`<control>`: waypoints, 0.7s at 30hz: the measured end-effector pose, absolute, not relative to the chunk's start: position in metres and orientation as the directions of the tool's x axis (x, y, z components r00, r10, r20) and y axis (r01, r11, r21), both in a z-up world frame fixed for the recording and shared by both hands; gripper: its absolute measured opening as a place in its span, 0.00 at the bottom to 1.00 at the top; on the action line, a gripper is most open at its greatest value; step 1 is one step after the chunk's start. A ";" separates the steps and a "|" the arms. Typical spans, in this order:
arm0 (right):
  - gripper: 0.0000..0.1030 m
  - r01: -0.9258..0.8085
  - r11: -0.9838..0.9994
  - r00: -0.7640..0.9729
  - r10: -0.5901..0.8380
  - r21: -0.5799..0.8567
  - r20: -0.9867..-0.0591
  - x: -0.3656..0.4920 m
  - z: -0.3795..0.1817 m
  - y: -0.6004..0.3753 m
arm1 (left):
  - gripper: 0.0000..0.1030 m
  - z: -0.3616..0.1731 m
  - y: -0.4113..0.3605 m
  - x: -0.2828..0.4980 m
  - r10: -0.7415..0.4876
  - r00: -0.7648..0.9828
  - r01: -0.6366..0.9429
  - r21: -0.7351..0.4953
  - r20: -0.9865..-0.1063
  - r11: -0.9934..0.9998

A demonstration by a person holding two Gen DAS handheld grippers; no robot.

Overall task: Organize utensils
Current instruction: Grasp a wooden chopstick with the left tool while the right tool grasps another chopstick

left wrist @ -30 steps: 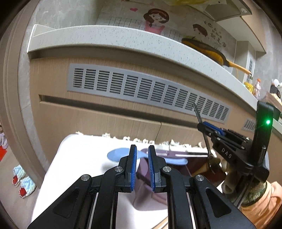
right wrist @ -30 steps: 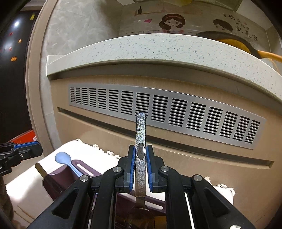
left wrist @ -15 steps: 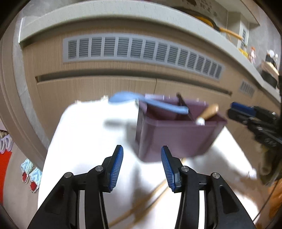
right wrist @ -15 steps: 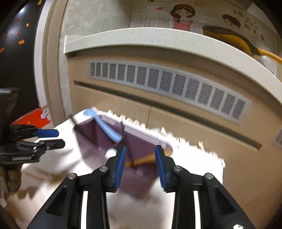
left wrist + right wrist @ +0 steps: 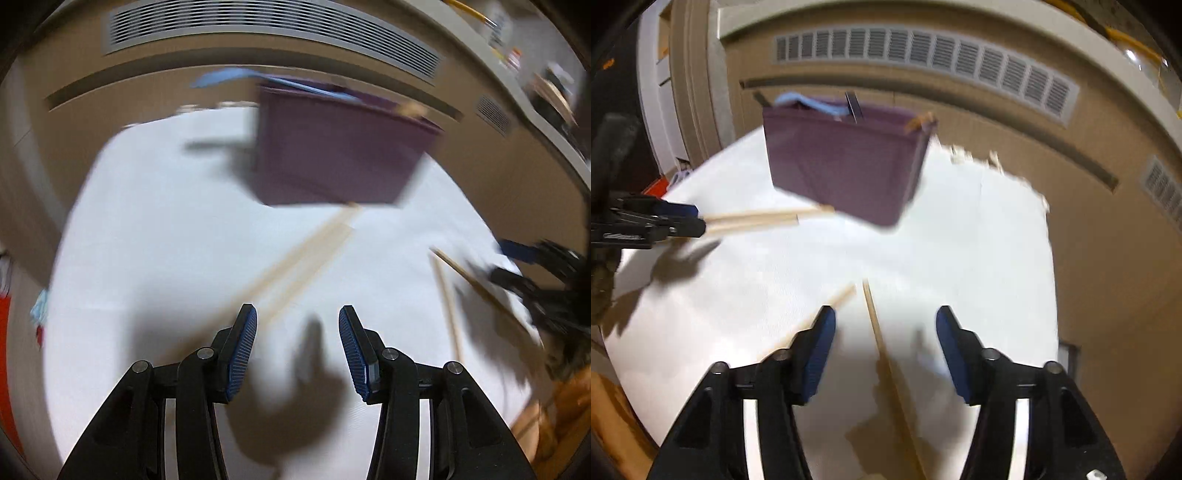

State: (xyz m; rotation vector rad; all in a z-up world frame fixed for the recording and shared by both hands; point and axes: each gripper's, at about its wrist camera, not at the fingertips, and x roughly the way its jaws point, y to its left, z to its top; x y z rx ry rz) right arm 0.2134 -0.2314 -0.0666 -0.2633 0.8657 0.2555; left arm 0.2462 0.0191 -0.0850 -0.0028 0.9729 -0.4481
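A purple bin [image 5: 332, 155] [image 5: 842, 162] stands at the far side of the white table [image 5: 147, 240] [image 5: 979, 240]. In it lean a blue spoon [image 5: 221, 77] [image 5: 809, 103], a metal utensil [image 5: 853, 105] and a wooden handle [image 5: 919, 122]. My left gripper [image 5: 297, 314] [image 5: 694, 218] is open and empty, tilted down over a pair of wooden chopsticks [image 5: 306, 247] [image 5: 757, 218]. The jaws of my right gripper [image 5: 884, 317] [image 5: 509, 264] are closing. One chopstick [image 5: 871, 310] lies between them untouched, and another chopstick [image 5: 834, 299] lies by the left finger.
A wooden cabinet front with a grey vent grille [image 5: 277, 26] [image 5: 923, 51] rises right behind the table. The table's ragged far edge [image 5: 997, 162] runs on the right. An orange-brown object [image 5: 554, 406] sits off the table's near right corner.
Both grippers went from shut to open. The right one let go of the metal spoon at the bin. Both drew back from the bin and tipped down over the chopsticks.
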 end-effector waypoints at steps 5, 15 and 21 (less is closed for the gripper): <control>0.18 -0.342 0.937 0.554 0.144 -0.066 -0.820 0.204 -0.087 -0.245 | 0.46 -0.091 -0.047 0.218 -0.410 0.391 0.497 -0.186 -0.824 0.847; 0.18 -0.396 0.918 0.511 0.206 -0.016 -0.835 0.221 -0.101 -0.252 | 0.46 -0.084 -0.107 0.221 -0.375 0.323 0.525 -0.165 -0.869 0.835; 0.07 -0.421 0.907 0.483 0.229 0.005 -0.845 0.237 -0.100 -0.249 | 0.46 -0.083 -0.113 0.230 -0.305 0.319 0.480 -0.124 -0.897 0.868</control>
